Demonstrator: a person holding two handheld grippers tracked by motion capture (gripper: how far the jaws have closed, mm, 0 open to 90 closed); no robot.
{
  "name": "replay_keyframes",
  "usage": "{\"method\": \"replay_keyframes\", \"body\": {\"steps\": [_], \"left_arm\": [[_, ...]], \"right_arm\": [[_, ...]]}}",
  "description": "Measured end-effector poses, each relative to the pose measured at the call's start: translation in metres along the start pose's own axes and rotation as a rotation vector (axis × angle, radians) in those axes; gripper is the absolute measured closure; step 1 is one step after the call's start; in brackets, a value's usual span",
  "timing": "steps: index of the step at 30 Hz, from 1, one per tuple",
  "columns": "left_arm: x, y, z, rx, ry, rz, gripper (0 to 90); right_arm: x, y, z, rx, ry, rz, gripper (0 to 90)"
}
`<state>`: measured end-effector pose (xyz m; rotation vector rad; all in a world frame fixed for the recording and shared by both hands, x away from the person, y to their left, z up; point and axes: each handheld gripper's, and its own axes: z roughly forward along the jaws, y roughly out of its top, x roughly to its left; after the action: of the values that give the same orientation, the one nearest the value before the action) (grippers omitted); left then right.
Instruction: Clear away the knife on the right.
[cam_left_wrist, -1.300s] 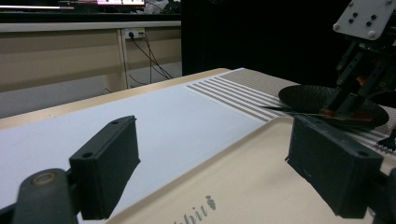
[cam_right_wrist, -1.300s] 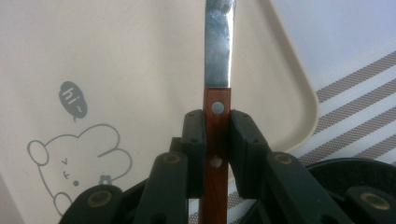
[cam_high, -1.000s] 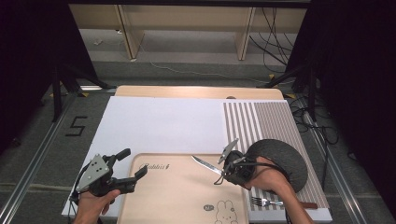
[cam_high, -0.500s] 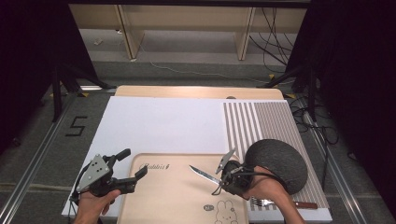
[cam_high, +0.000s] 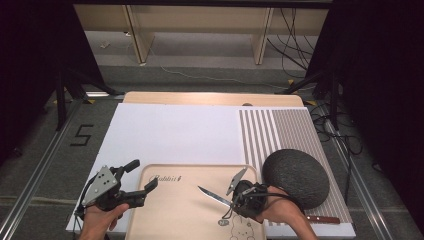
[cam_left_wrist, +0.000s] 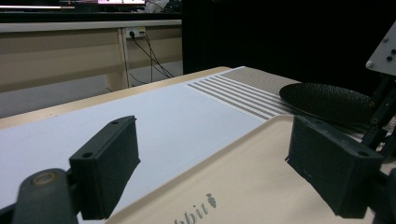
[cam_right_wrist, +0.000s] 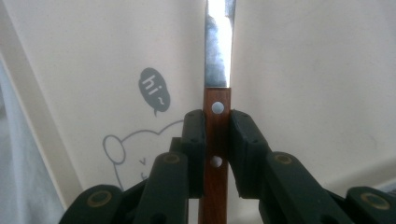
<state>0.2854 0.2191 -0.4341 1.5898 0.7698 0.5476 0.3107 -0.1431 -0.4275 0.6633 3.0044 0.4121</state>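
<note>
At the near edge of the table, the right gripper is clamping a wood-handled knife by its riveted handle, both jaws pressed flat against the wood. The blade is pointing out over the cream tray, above its printed rabbit drawing and the "hi~" speech bubble. In the high view the knife is lying roughly over the middle of the tray, tip aimed toward the tray's far-left corner. Near the tray's left edge, the left gripper is hovering with its jaws spread wide apart and nothing between them. Just beside the tray's right edge, a dark textured plate is sitting on the striped mat, and another wood-handled utensil is lying at the near edge below it. Farther off, white paper is covering the table's left and middle.
</note>
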Motion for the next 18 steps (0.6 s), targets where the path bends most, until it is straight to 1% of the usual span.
{"method": "replay_keyframes", "body": {"steps": [1,3,5,6,8,9,13,14,15,18], "left_arm": [[0.000,0.000,0.000,0.000,0.000,0.000,15.7],[0.000,0.000,0.000,0.000,0.000,0.000,15.7],[0.000,0.000,0.000,0.001,0.000,0.000,15.7],[0.000,0.000,0.000,0.001,0.000,0.000,15.7],[0.000,0.000,0.000,0.000,0.000,0.000,15.7],[0.000,0.000,0.000,0.000,0.000,0.000,15.7],[0.000,0.000,0.000,0.001,-0.001,0.000,15.7],[0.000,0.000,0.000,0.001,0.000,-0.001,15.7],[0.000,-0.001,0.001,-0.008,-0.007,-0.004,15.7],[0.000,0.000,0.000,0.001,-0.001,-0.001,15.7]], "right_arm": [[0.001,0.000,0.002,0.003,0.011,0.000,77.7],[0.004,0.001,0.004,0.015,0.018,-0.004,77.7],[0.007,0.001,0.007,0.011,0.025,-0.011,77.7],[0.010,0.002,0.009,0.020,0.035,-0.009,77.7],[0.011,0.003,0.010,0.020,0.029,-0.008,77.7],[0.011,0.003,0.011,0.018,0.036,-0.014,77.7],[0.012,0.003,0.014,0.019,0.045,-0.009,77.7],[0.011,0.003,0.014,0.049,0.039,-0.027,77.7],[0.012,0.002,0.018,0.031,0.054,-0.004,77.7],[0.013,0.003,0.022,0.036,0.054,-0.006,77.7]]}}
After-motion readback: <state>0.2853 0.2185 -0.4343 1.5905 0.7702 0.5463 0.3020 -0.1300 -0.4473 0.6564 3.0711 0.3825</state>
